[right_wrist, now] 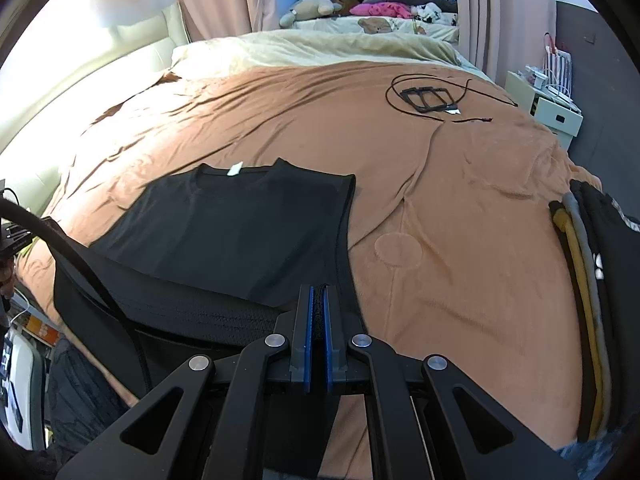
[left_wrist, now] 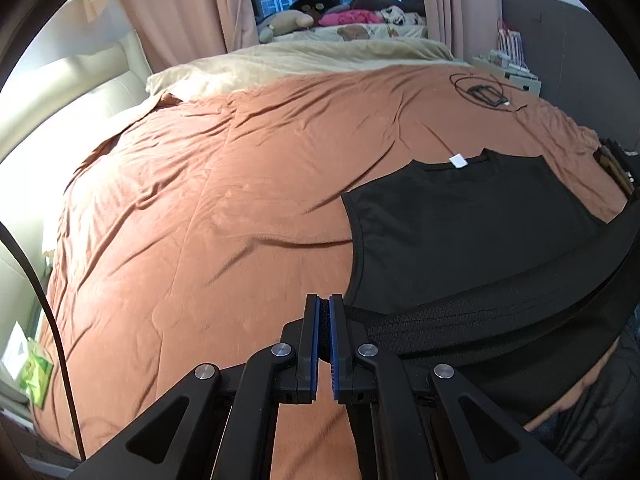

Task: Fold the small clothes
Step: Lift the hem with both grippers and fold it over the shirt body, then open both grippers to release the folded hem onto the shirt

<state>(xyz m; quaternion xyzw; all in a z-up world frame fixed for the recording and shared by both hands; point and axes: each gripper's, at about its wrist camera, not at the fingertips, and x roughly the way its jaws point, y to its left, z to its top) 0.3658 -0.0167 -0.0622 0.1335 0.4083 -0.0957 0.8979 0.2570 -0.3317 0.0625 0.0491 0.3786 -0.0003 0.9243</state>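
A black sleeveless shirt [left_wrist: 472,232] lies on the orange-brown bedspread [left_wrist: 224,200], collar and white label [left_wrist: 458,161] at the far end. Its hem is lifted toward me as a taut ribbed band. My left gripper [left_wrist: 324,306] is shut on the hem's left corner. In the right wrist view the same shirt [right_wrist: 240,232] spreads to the left, and my right gripper [right_wrist: 318,298] is shut on the hem's right corner, black fabric pinched between the blue pads.
A stack of folded clothes [right_wrist: 592,280] sits at the bed's right edge. Black cables and a frame [right_wrist: 428,98] lie far right on the bedspread [right_wrist: 460,208]. A cream blanket [right_wrist: 320,46] and plush toys are beyond. A white bedside unit [right_wrist: 556,114] stands right.
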